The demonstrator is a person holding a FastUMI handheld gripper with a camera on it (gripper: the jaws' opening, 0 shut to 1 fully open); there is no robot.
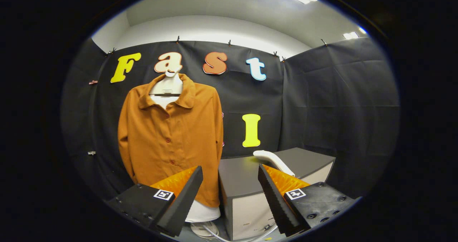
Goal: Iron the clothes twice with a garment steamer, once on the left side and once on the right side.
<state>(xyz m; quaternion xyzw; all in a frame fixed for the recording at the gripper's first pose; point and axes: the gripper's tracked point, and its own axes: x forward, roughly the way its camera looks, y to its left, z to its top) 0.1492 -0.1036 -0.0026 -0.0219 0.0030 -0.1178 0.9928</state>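
White garment steamer (272, 160) on grey cabinet (243, 174), lower centre-right, just beyond my right finger | my gripper (230, 184) wide apart, empty | orange shirt (171, 134) hanging centre-left, beyond left finger

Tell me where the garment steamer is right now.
In the gripper view, the white garment steamer lies on the grey cabinet, right of the orange shirt, just beyond the open gripper.
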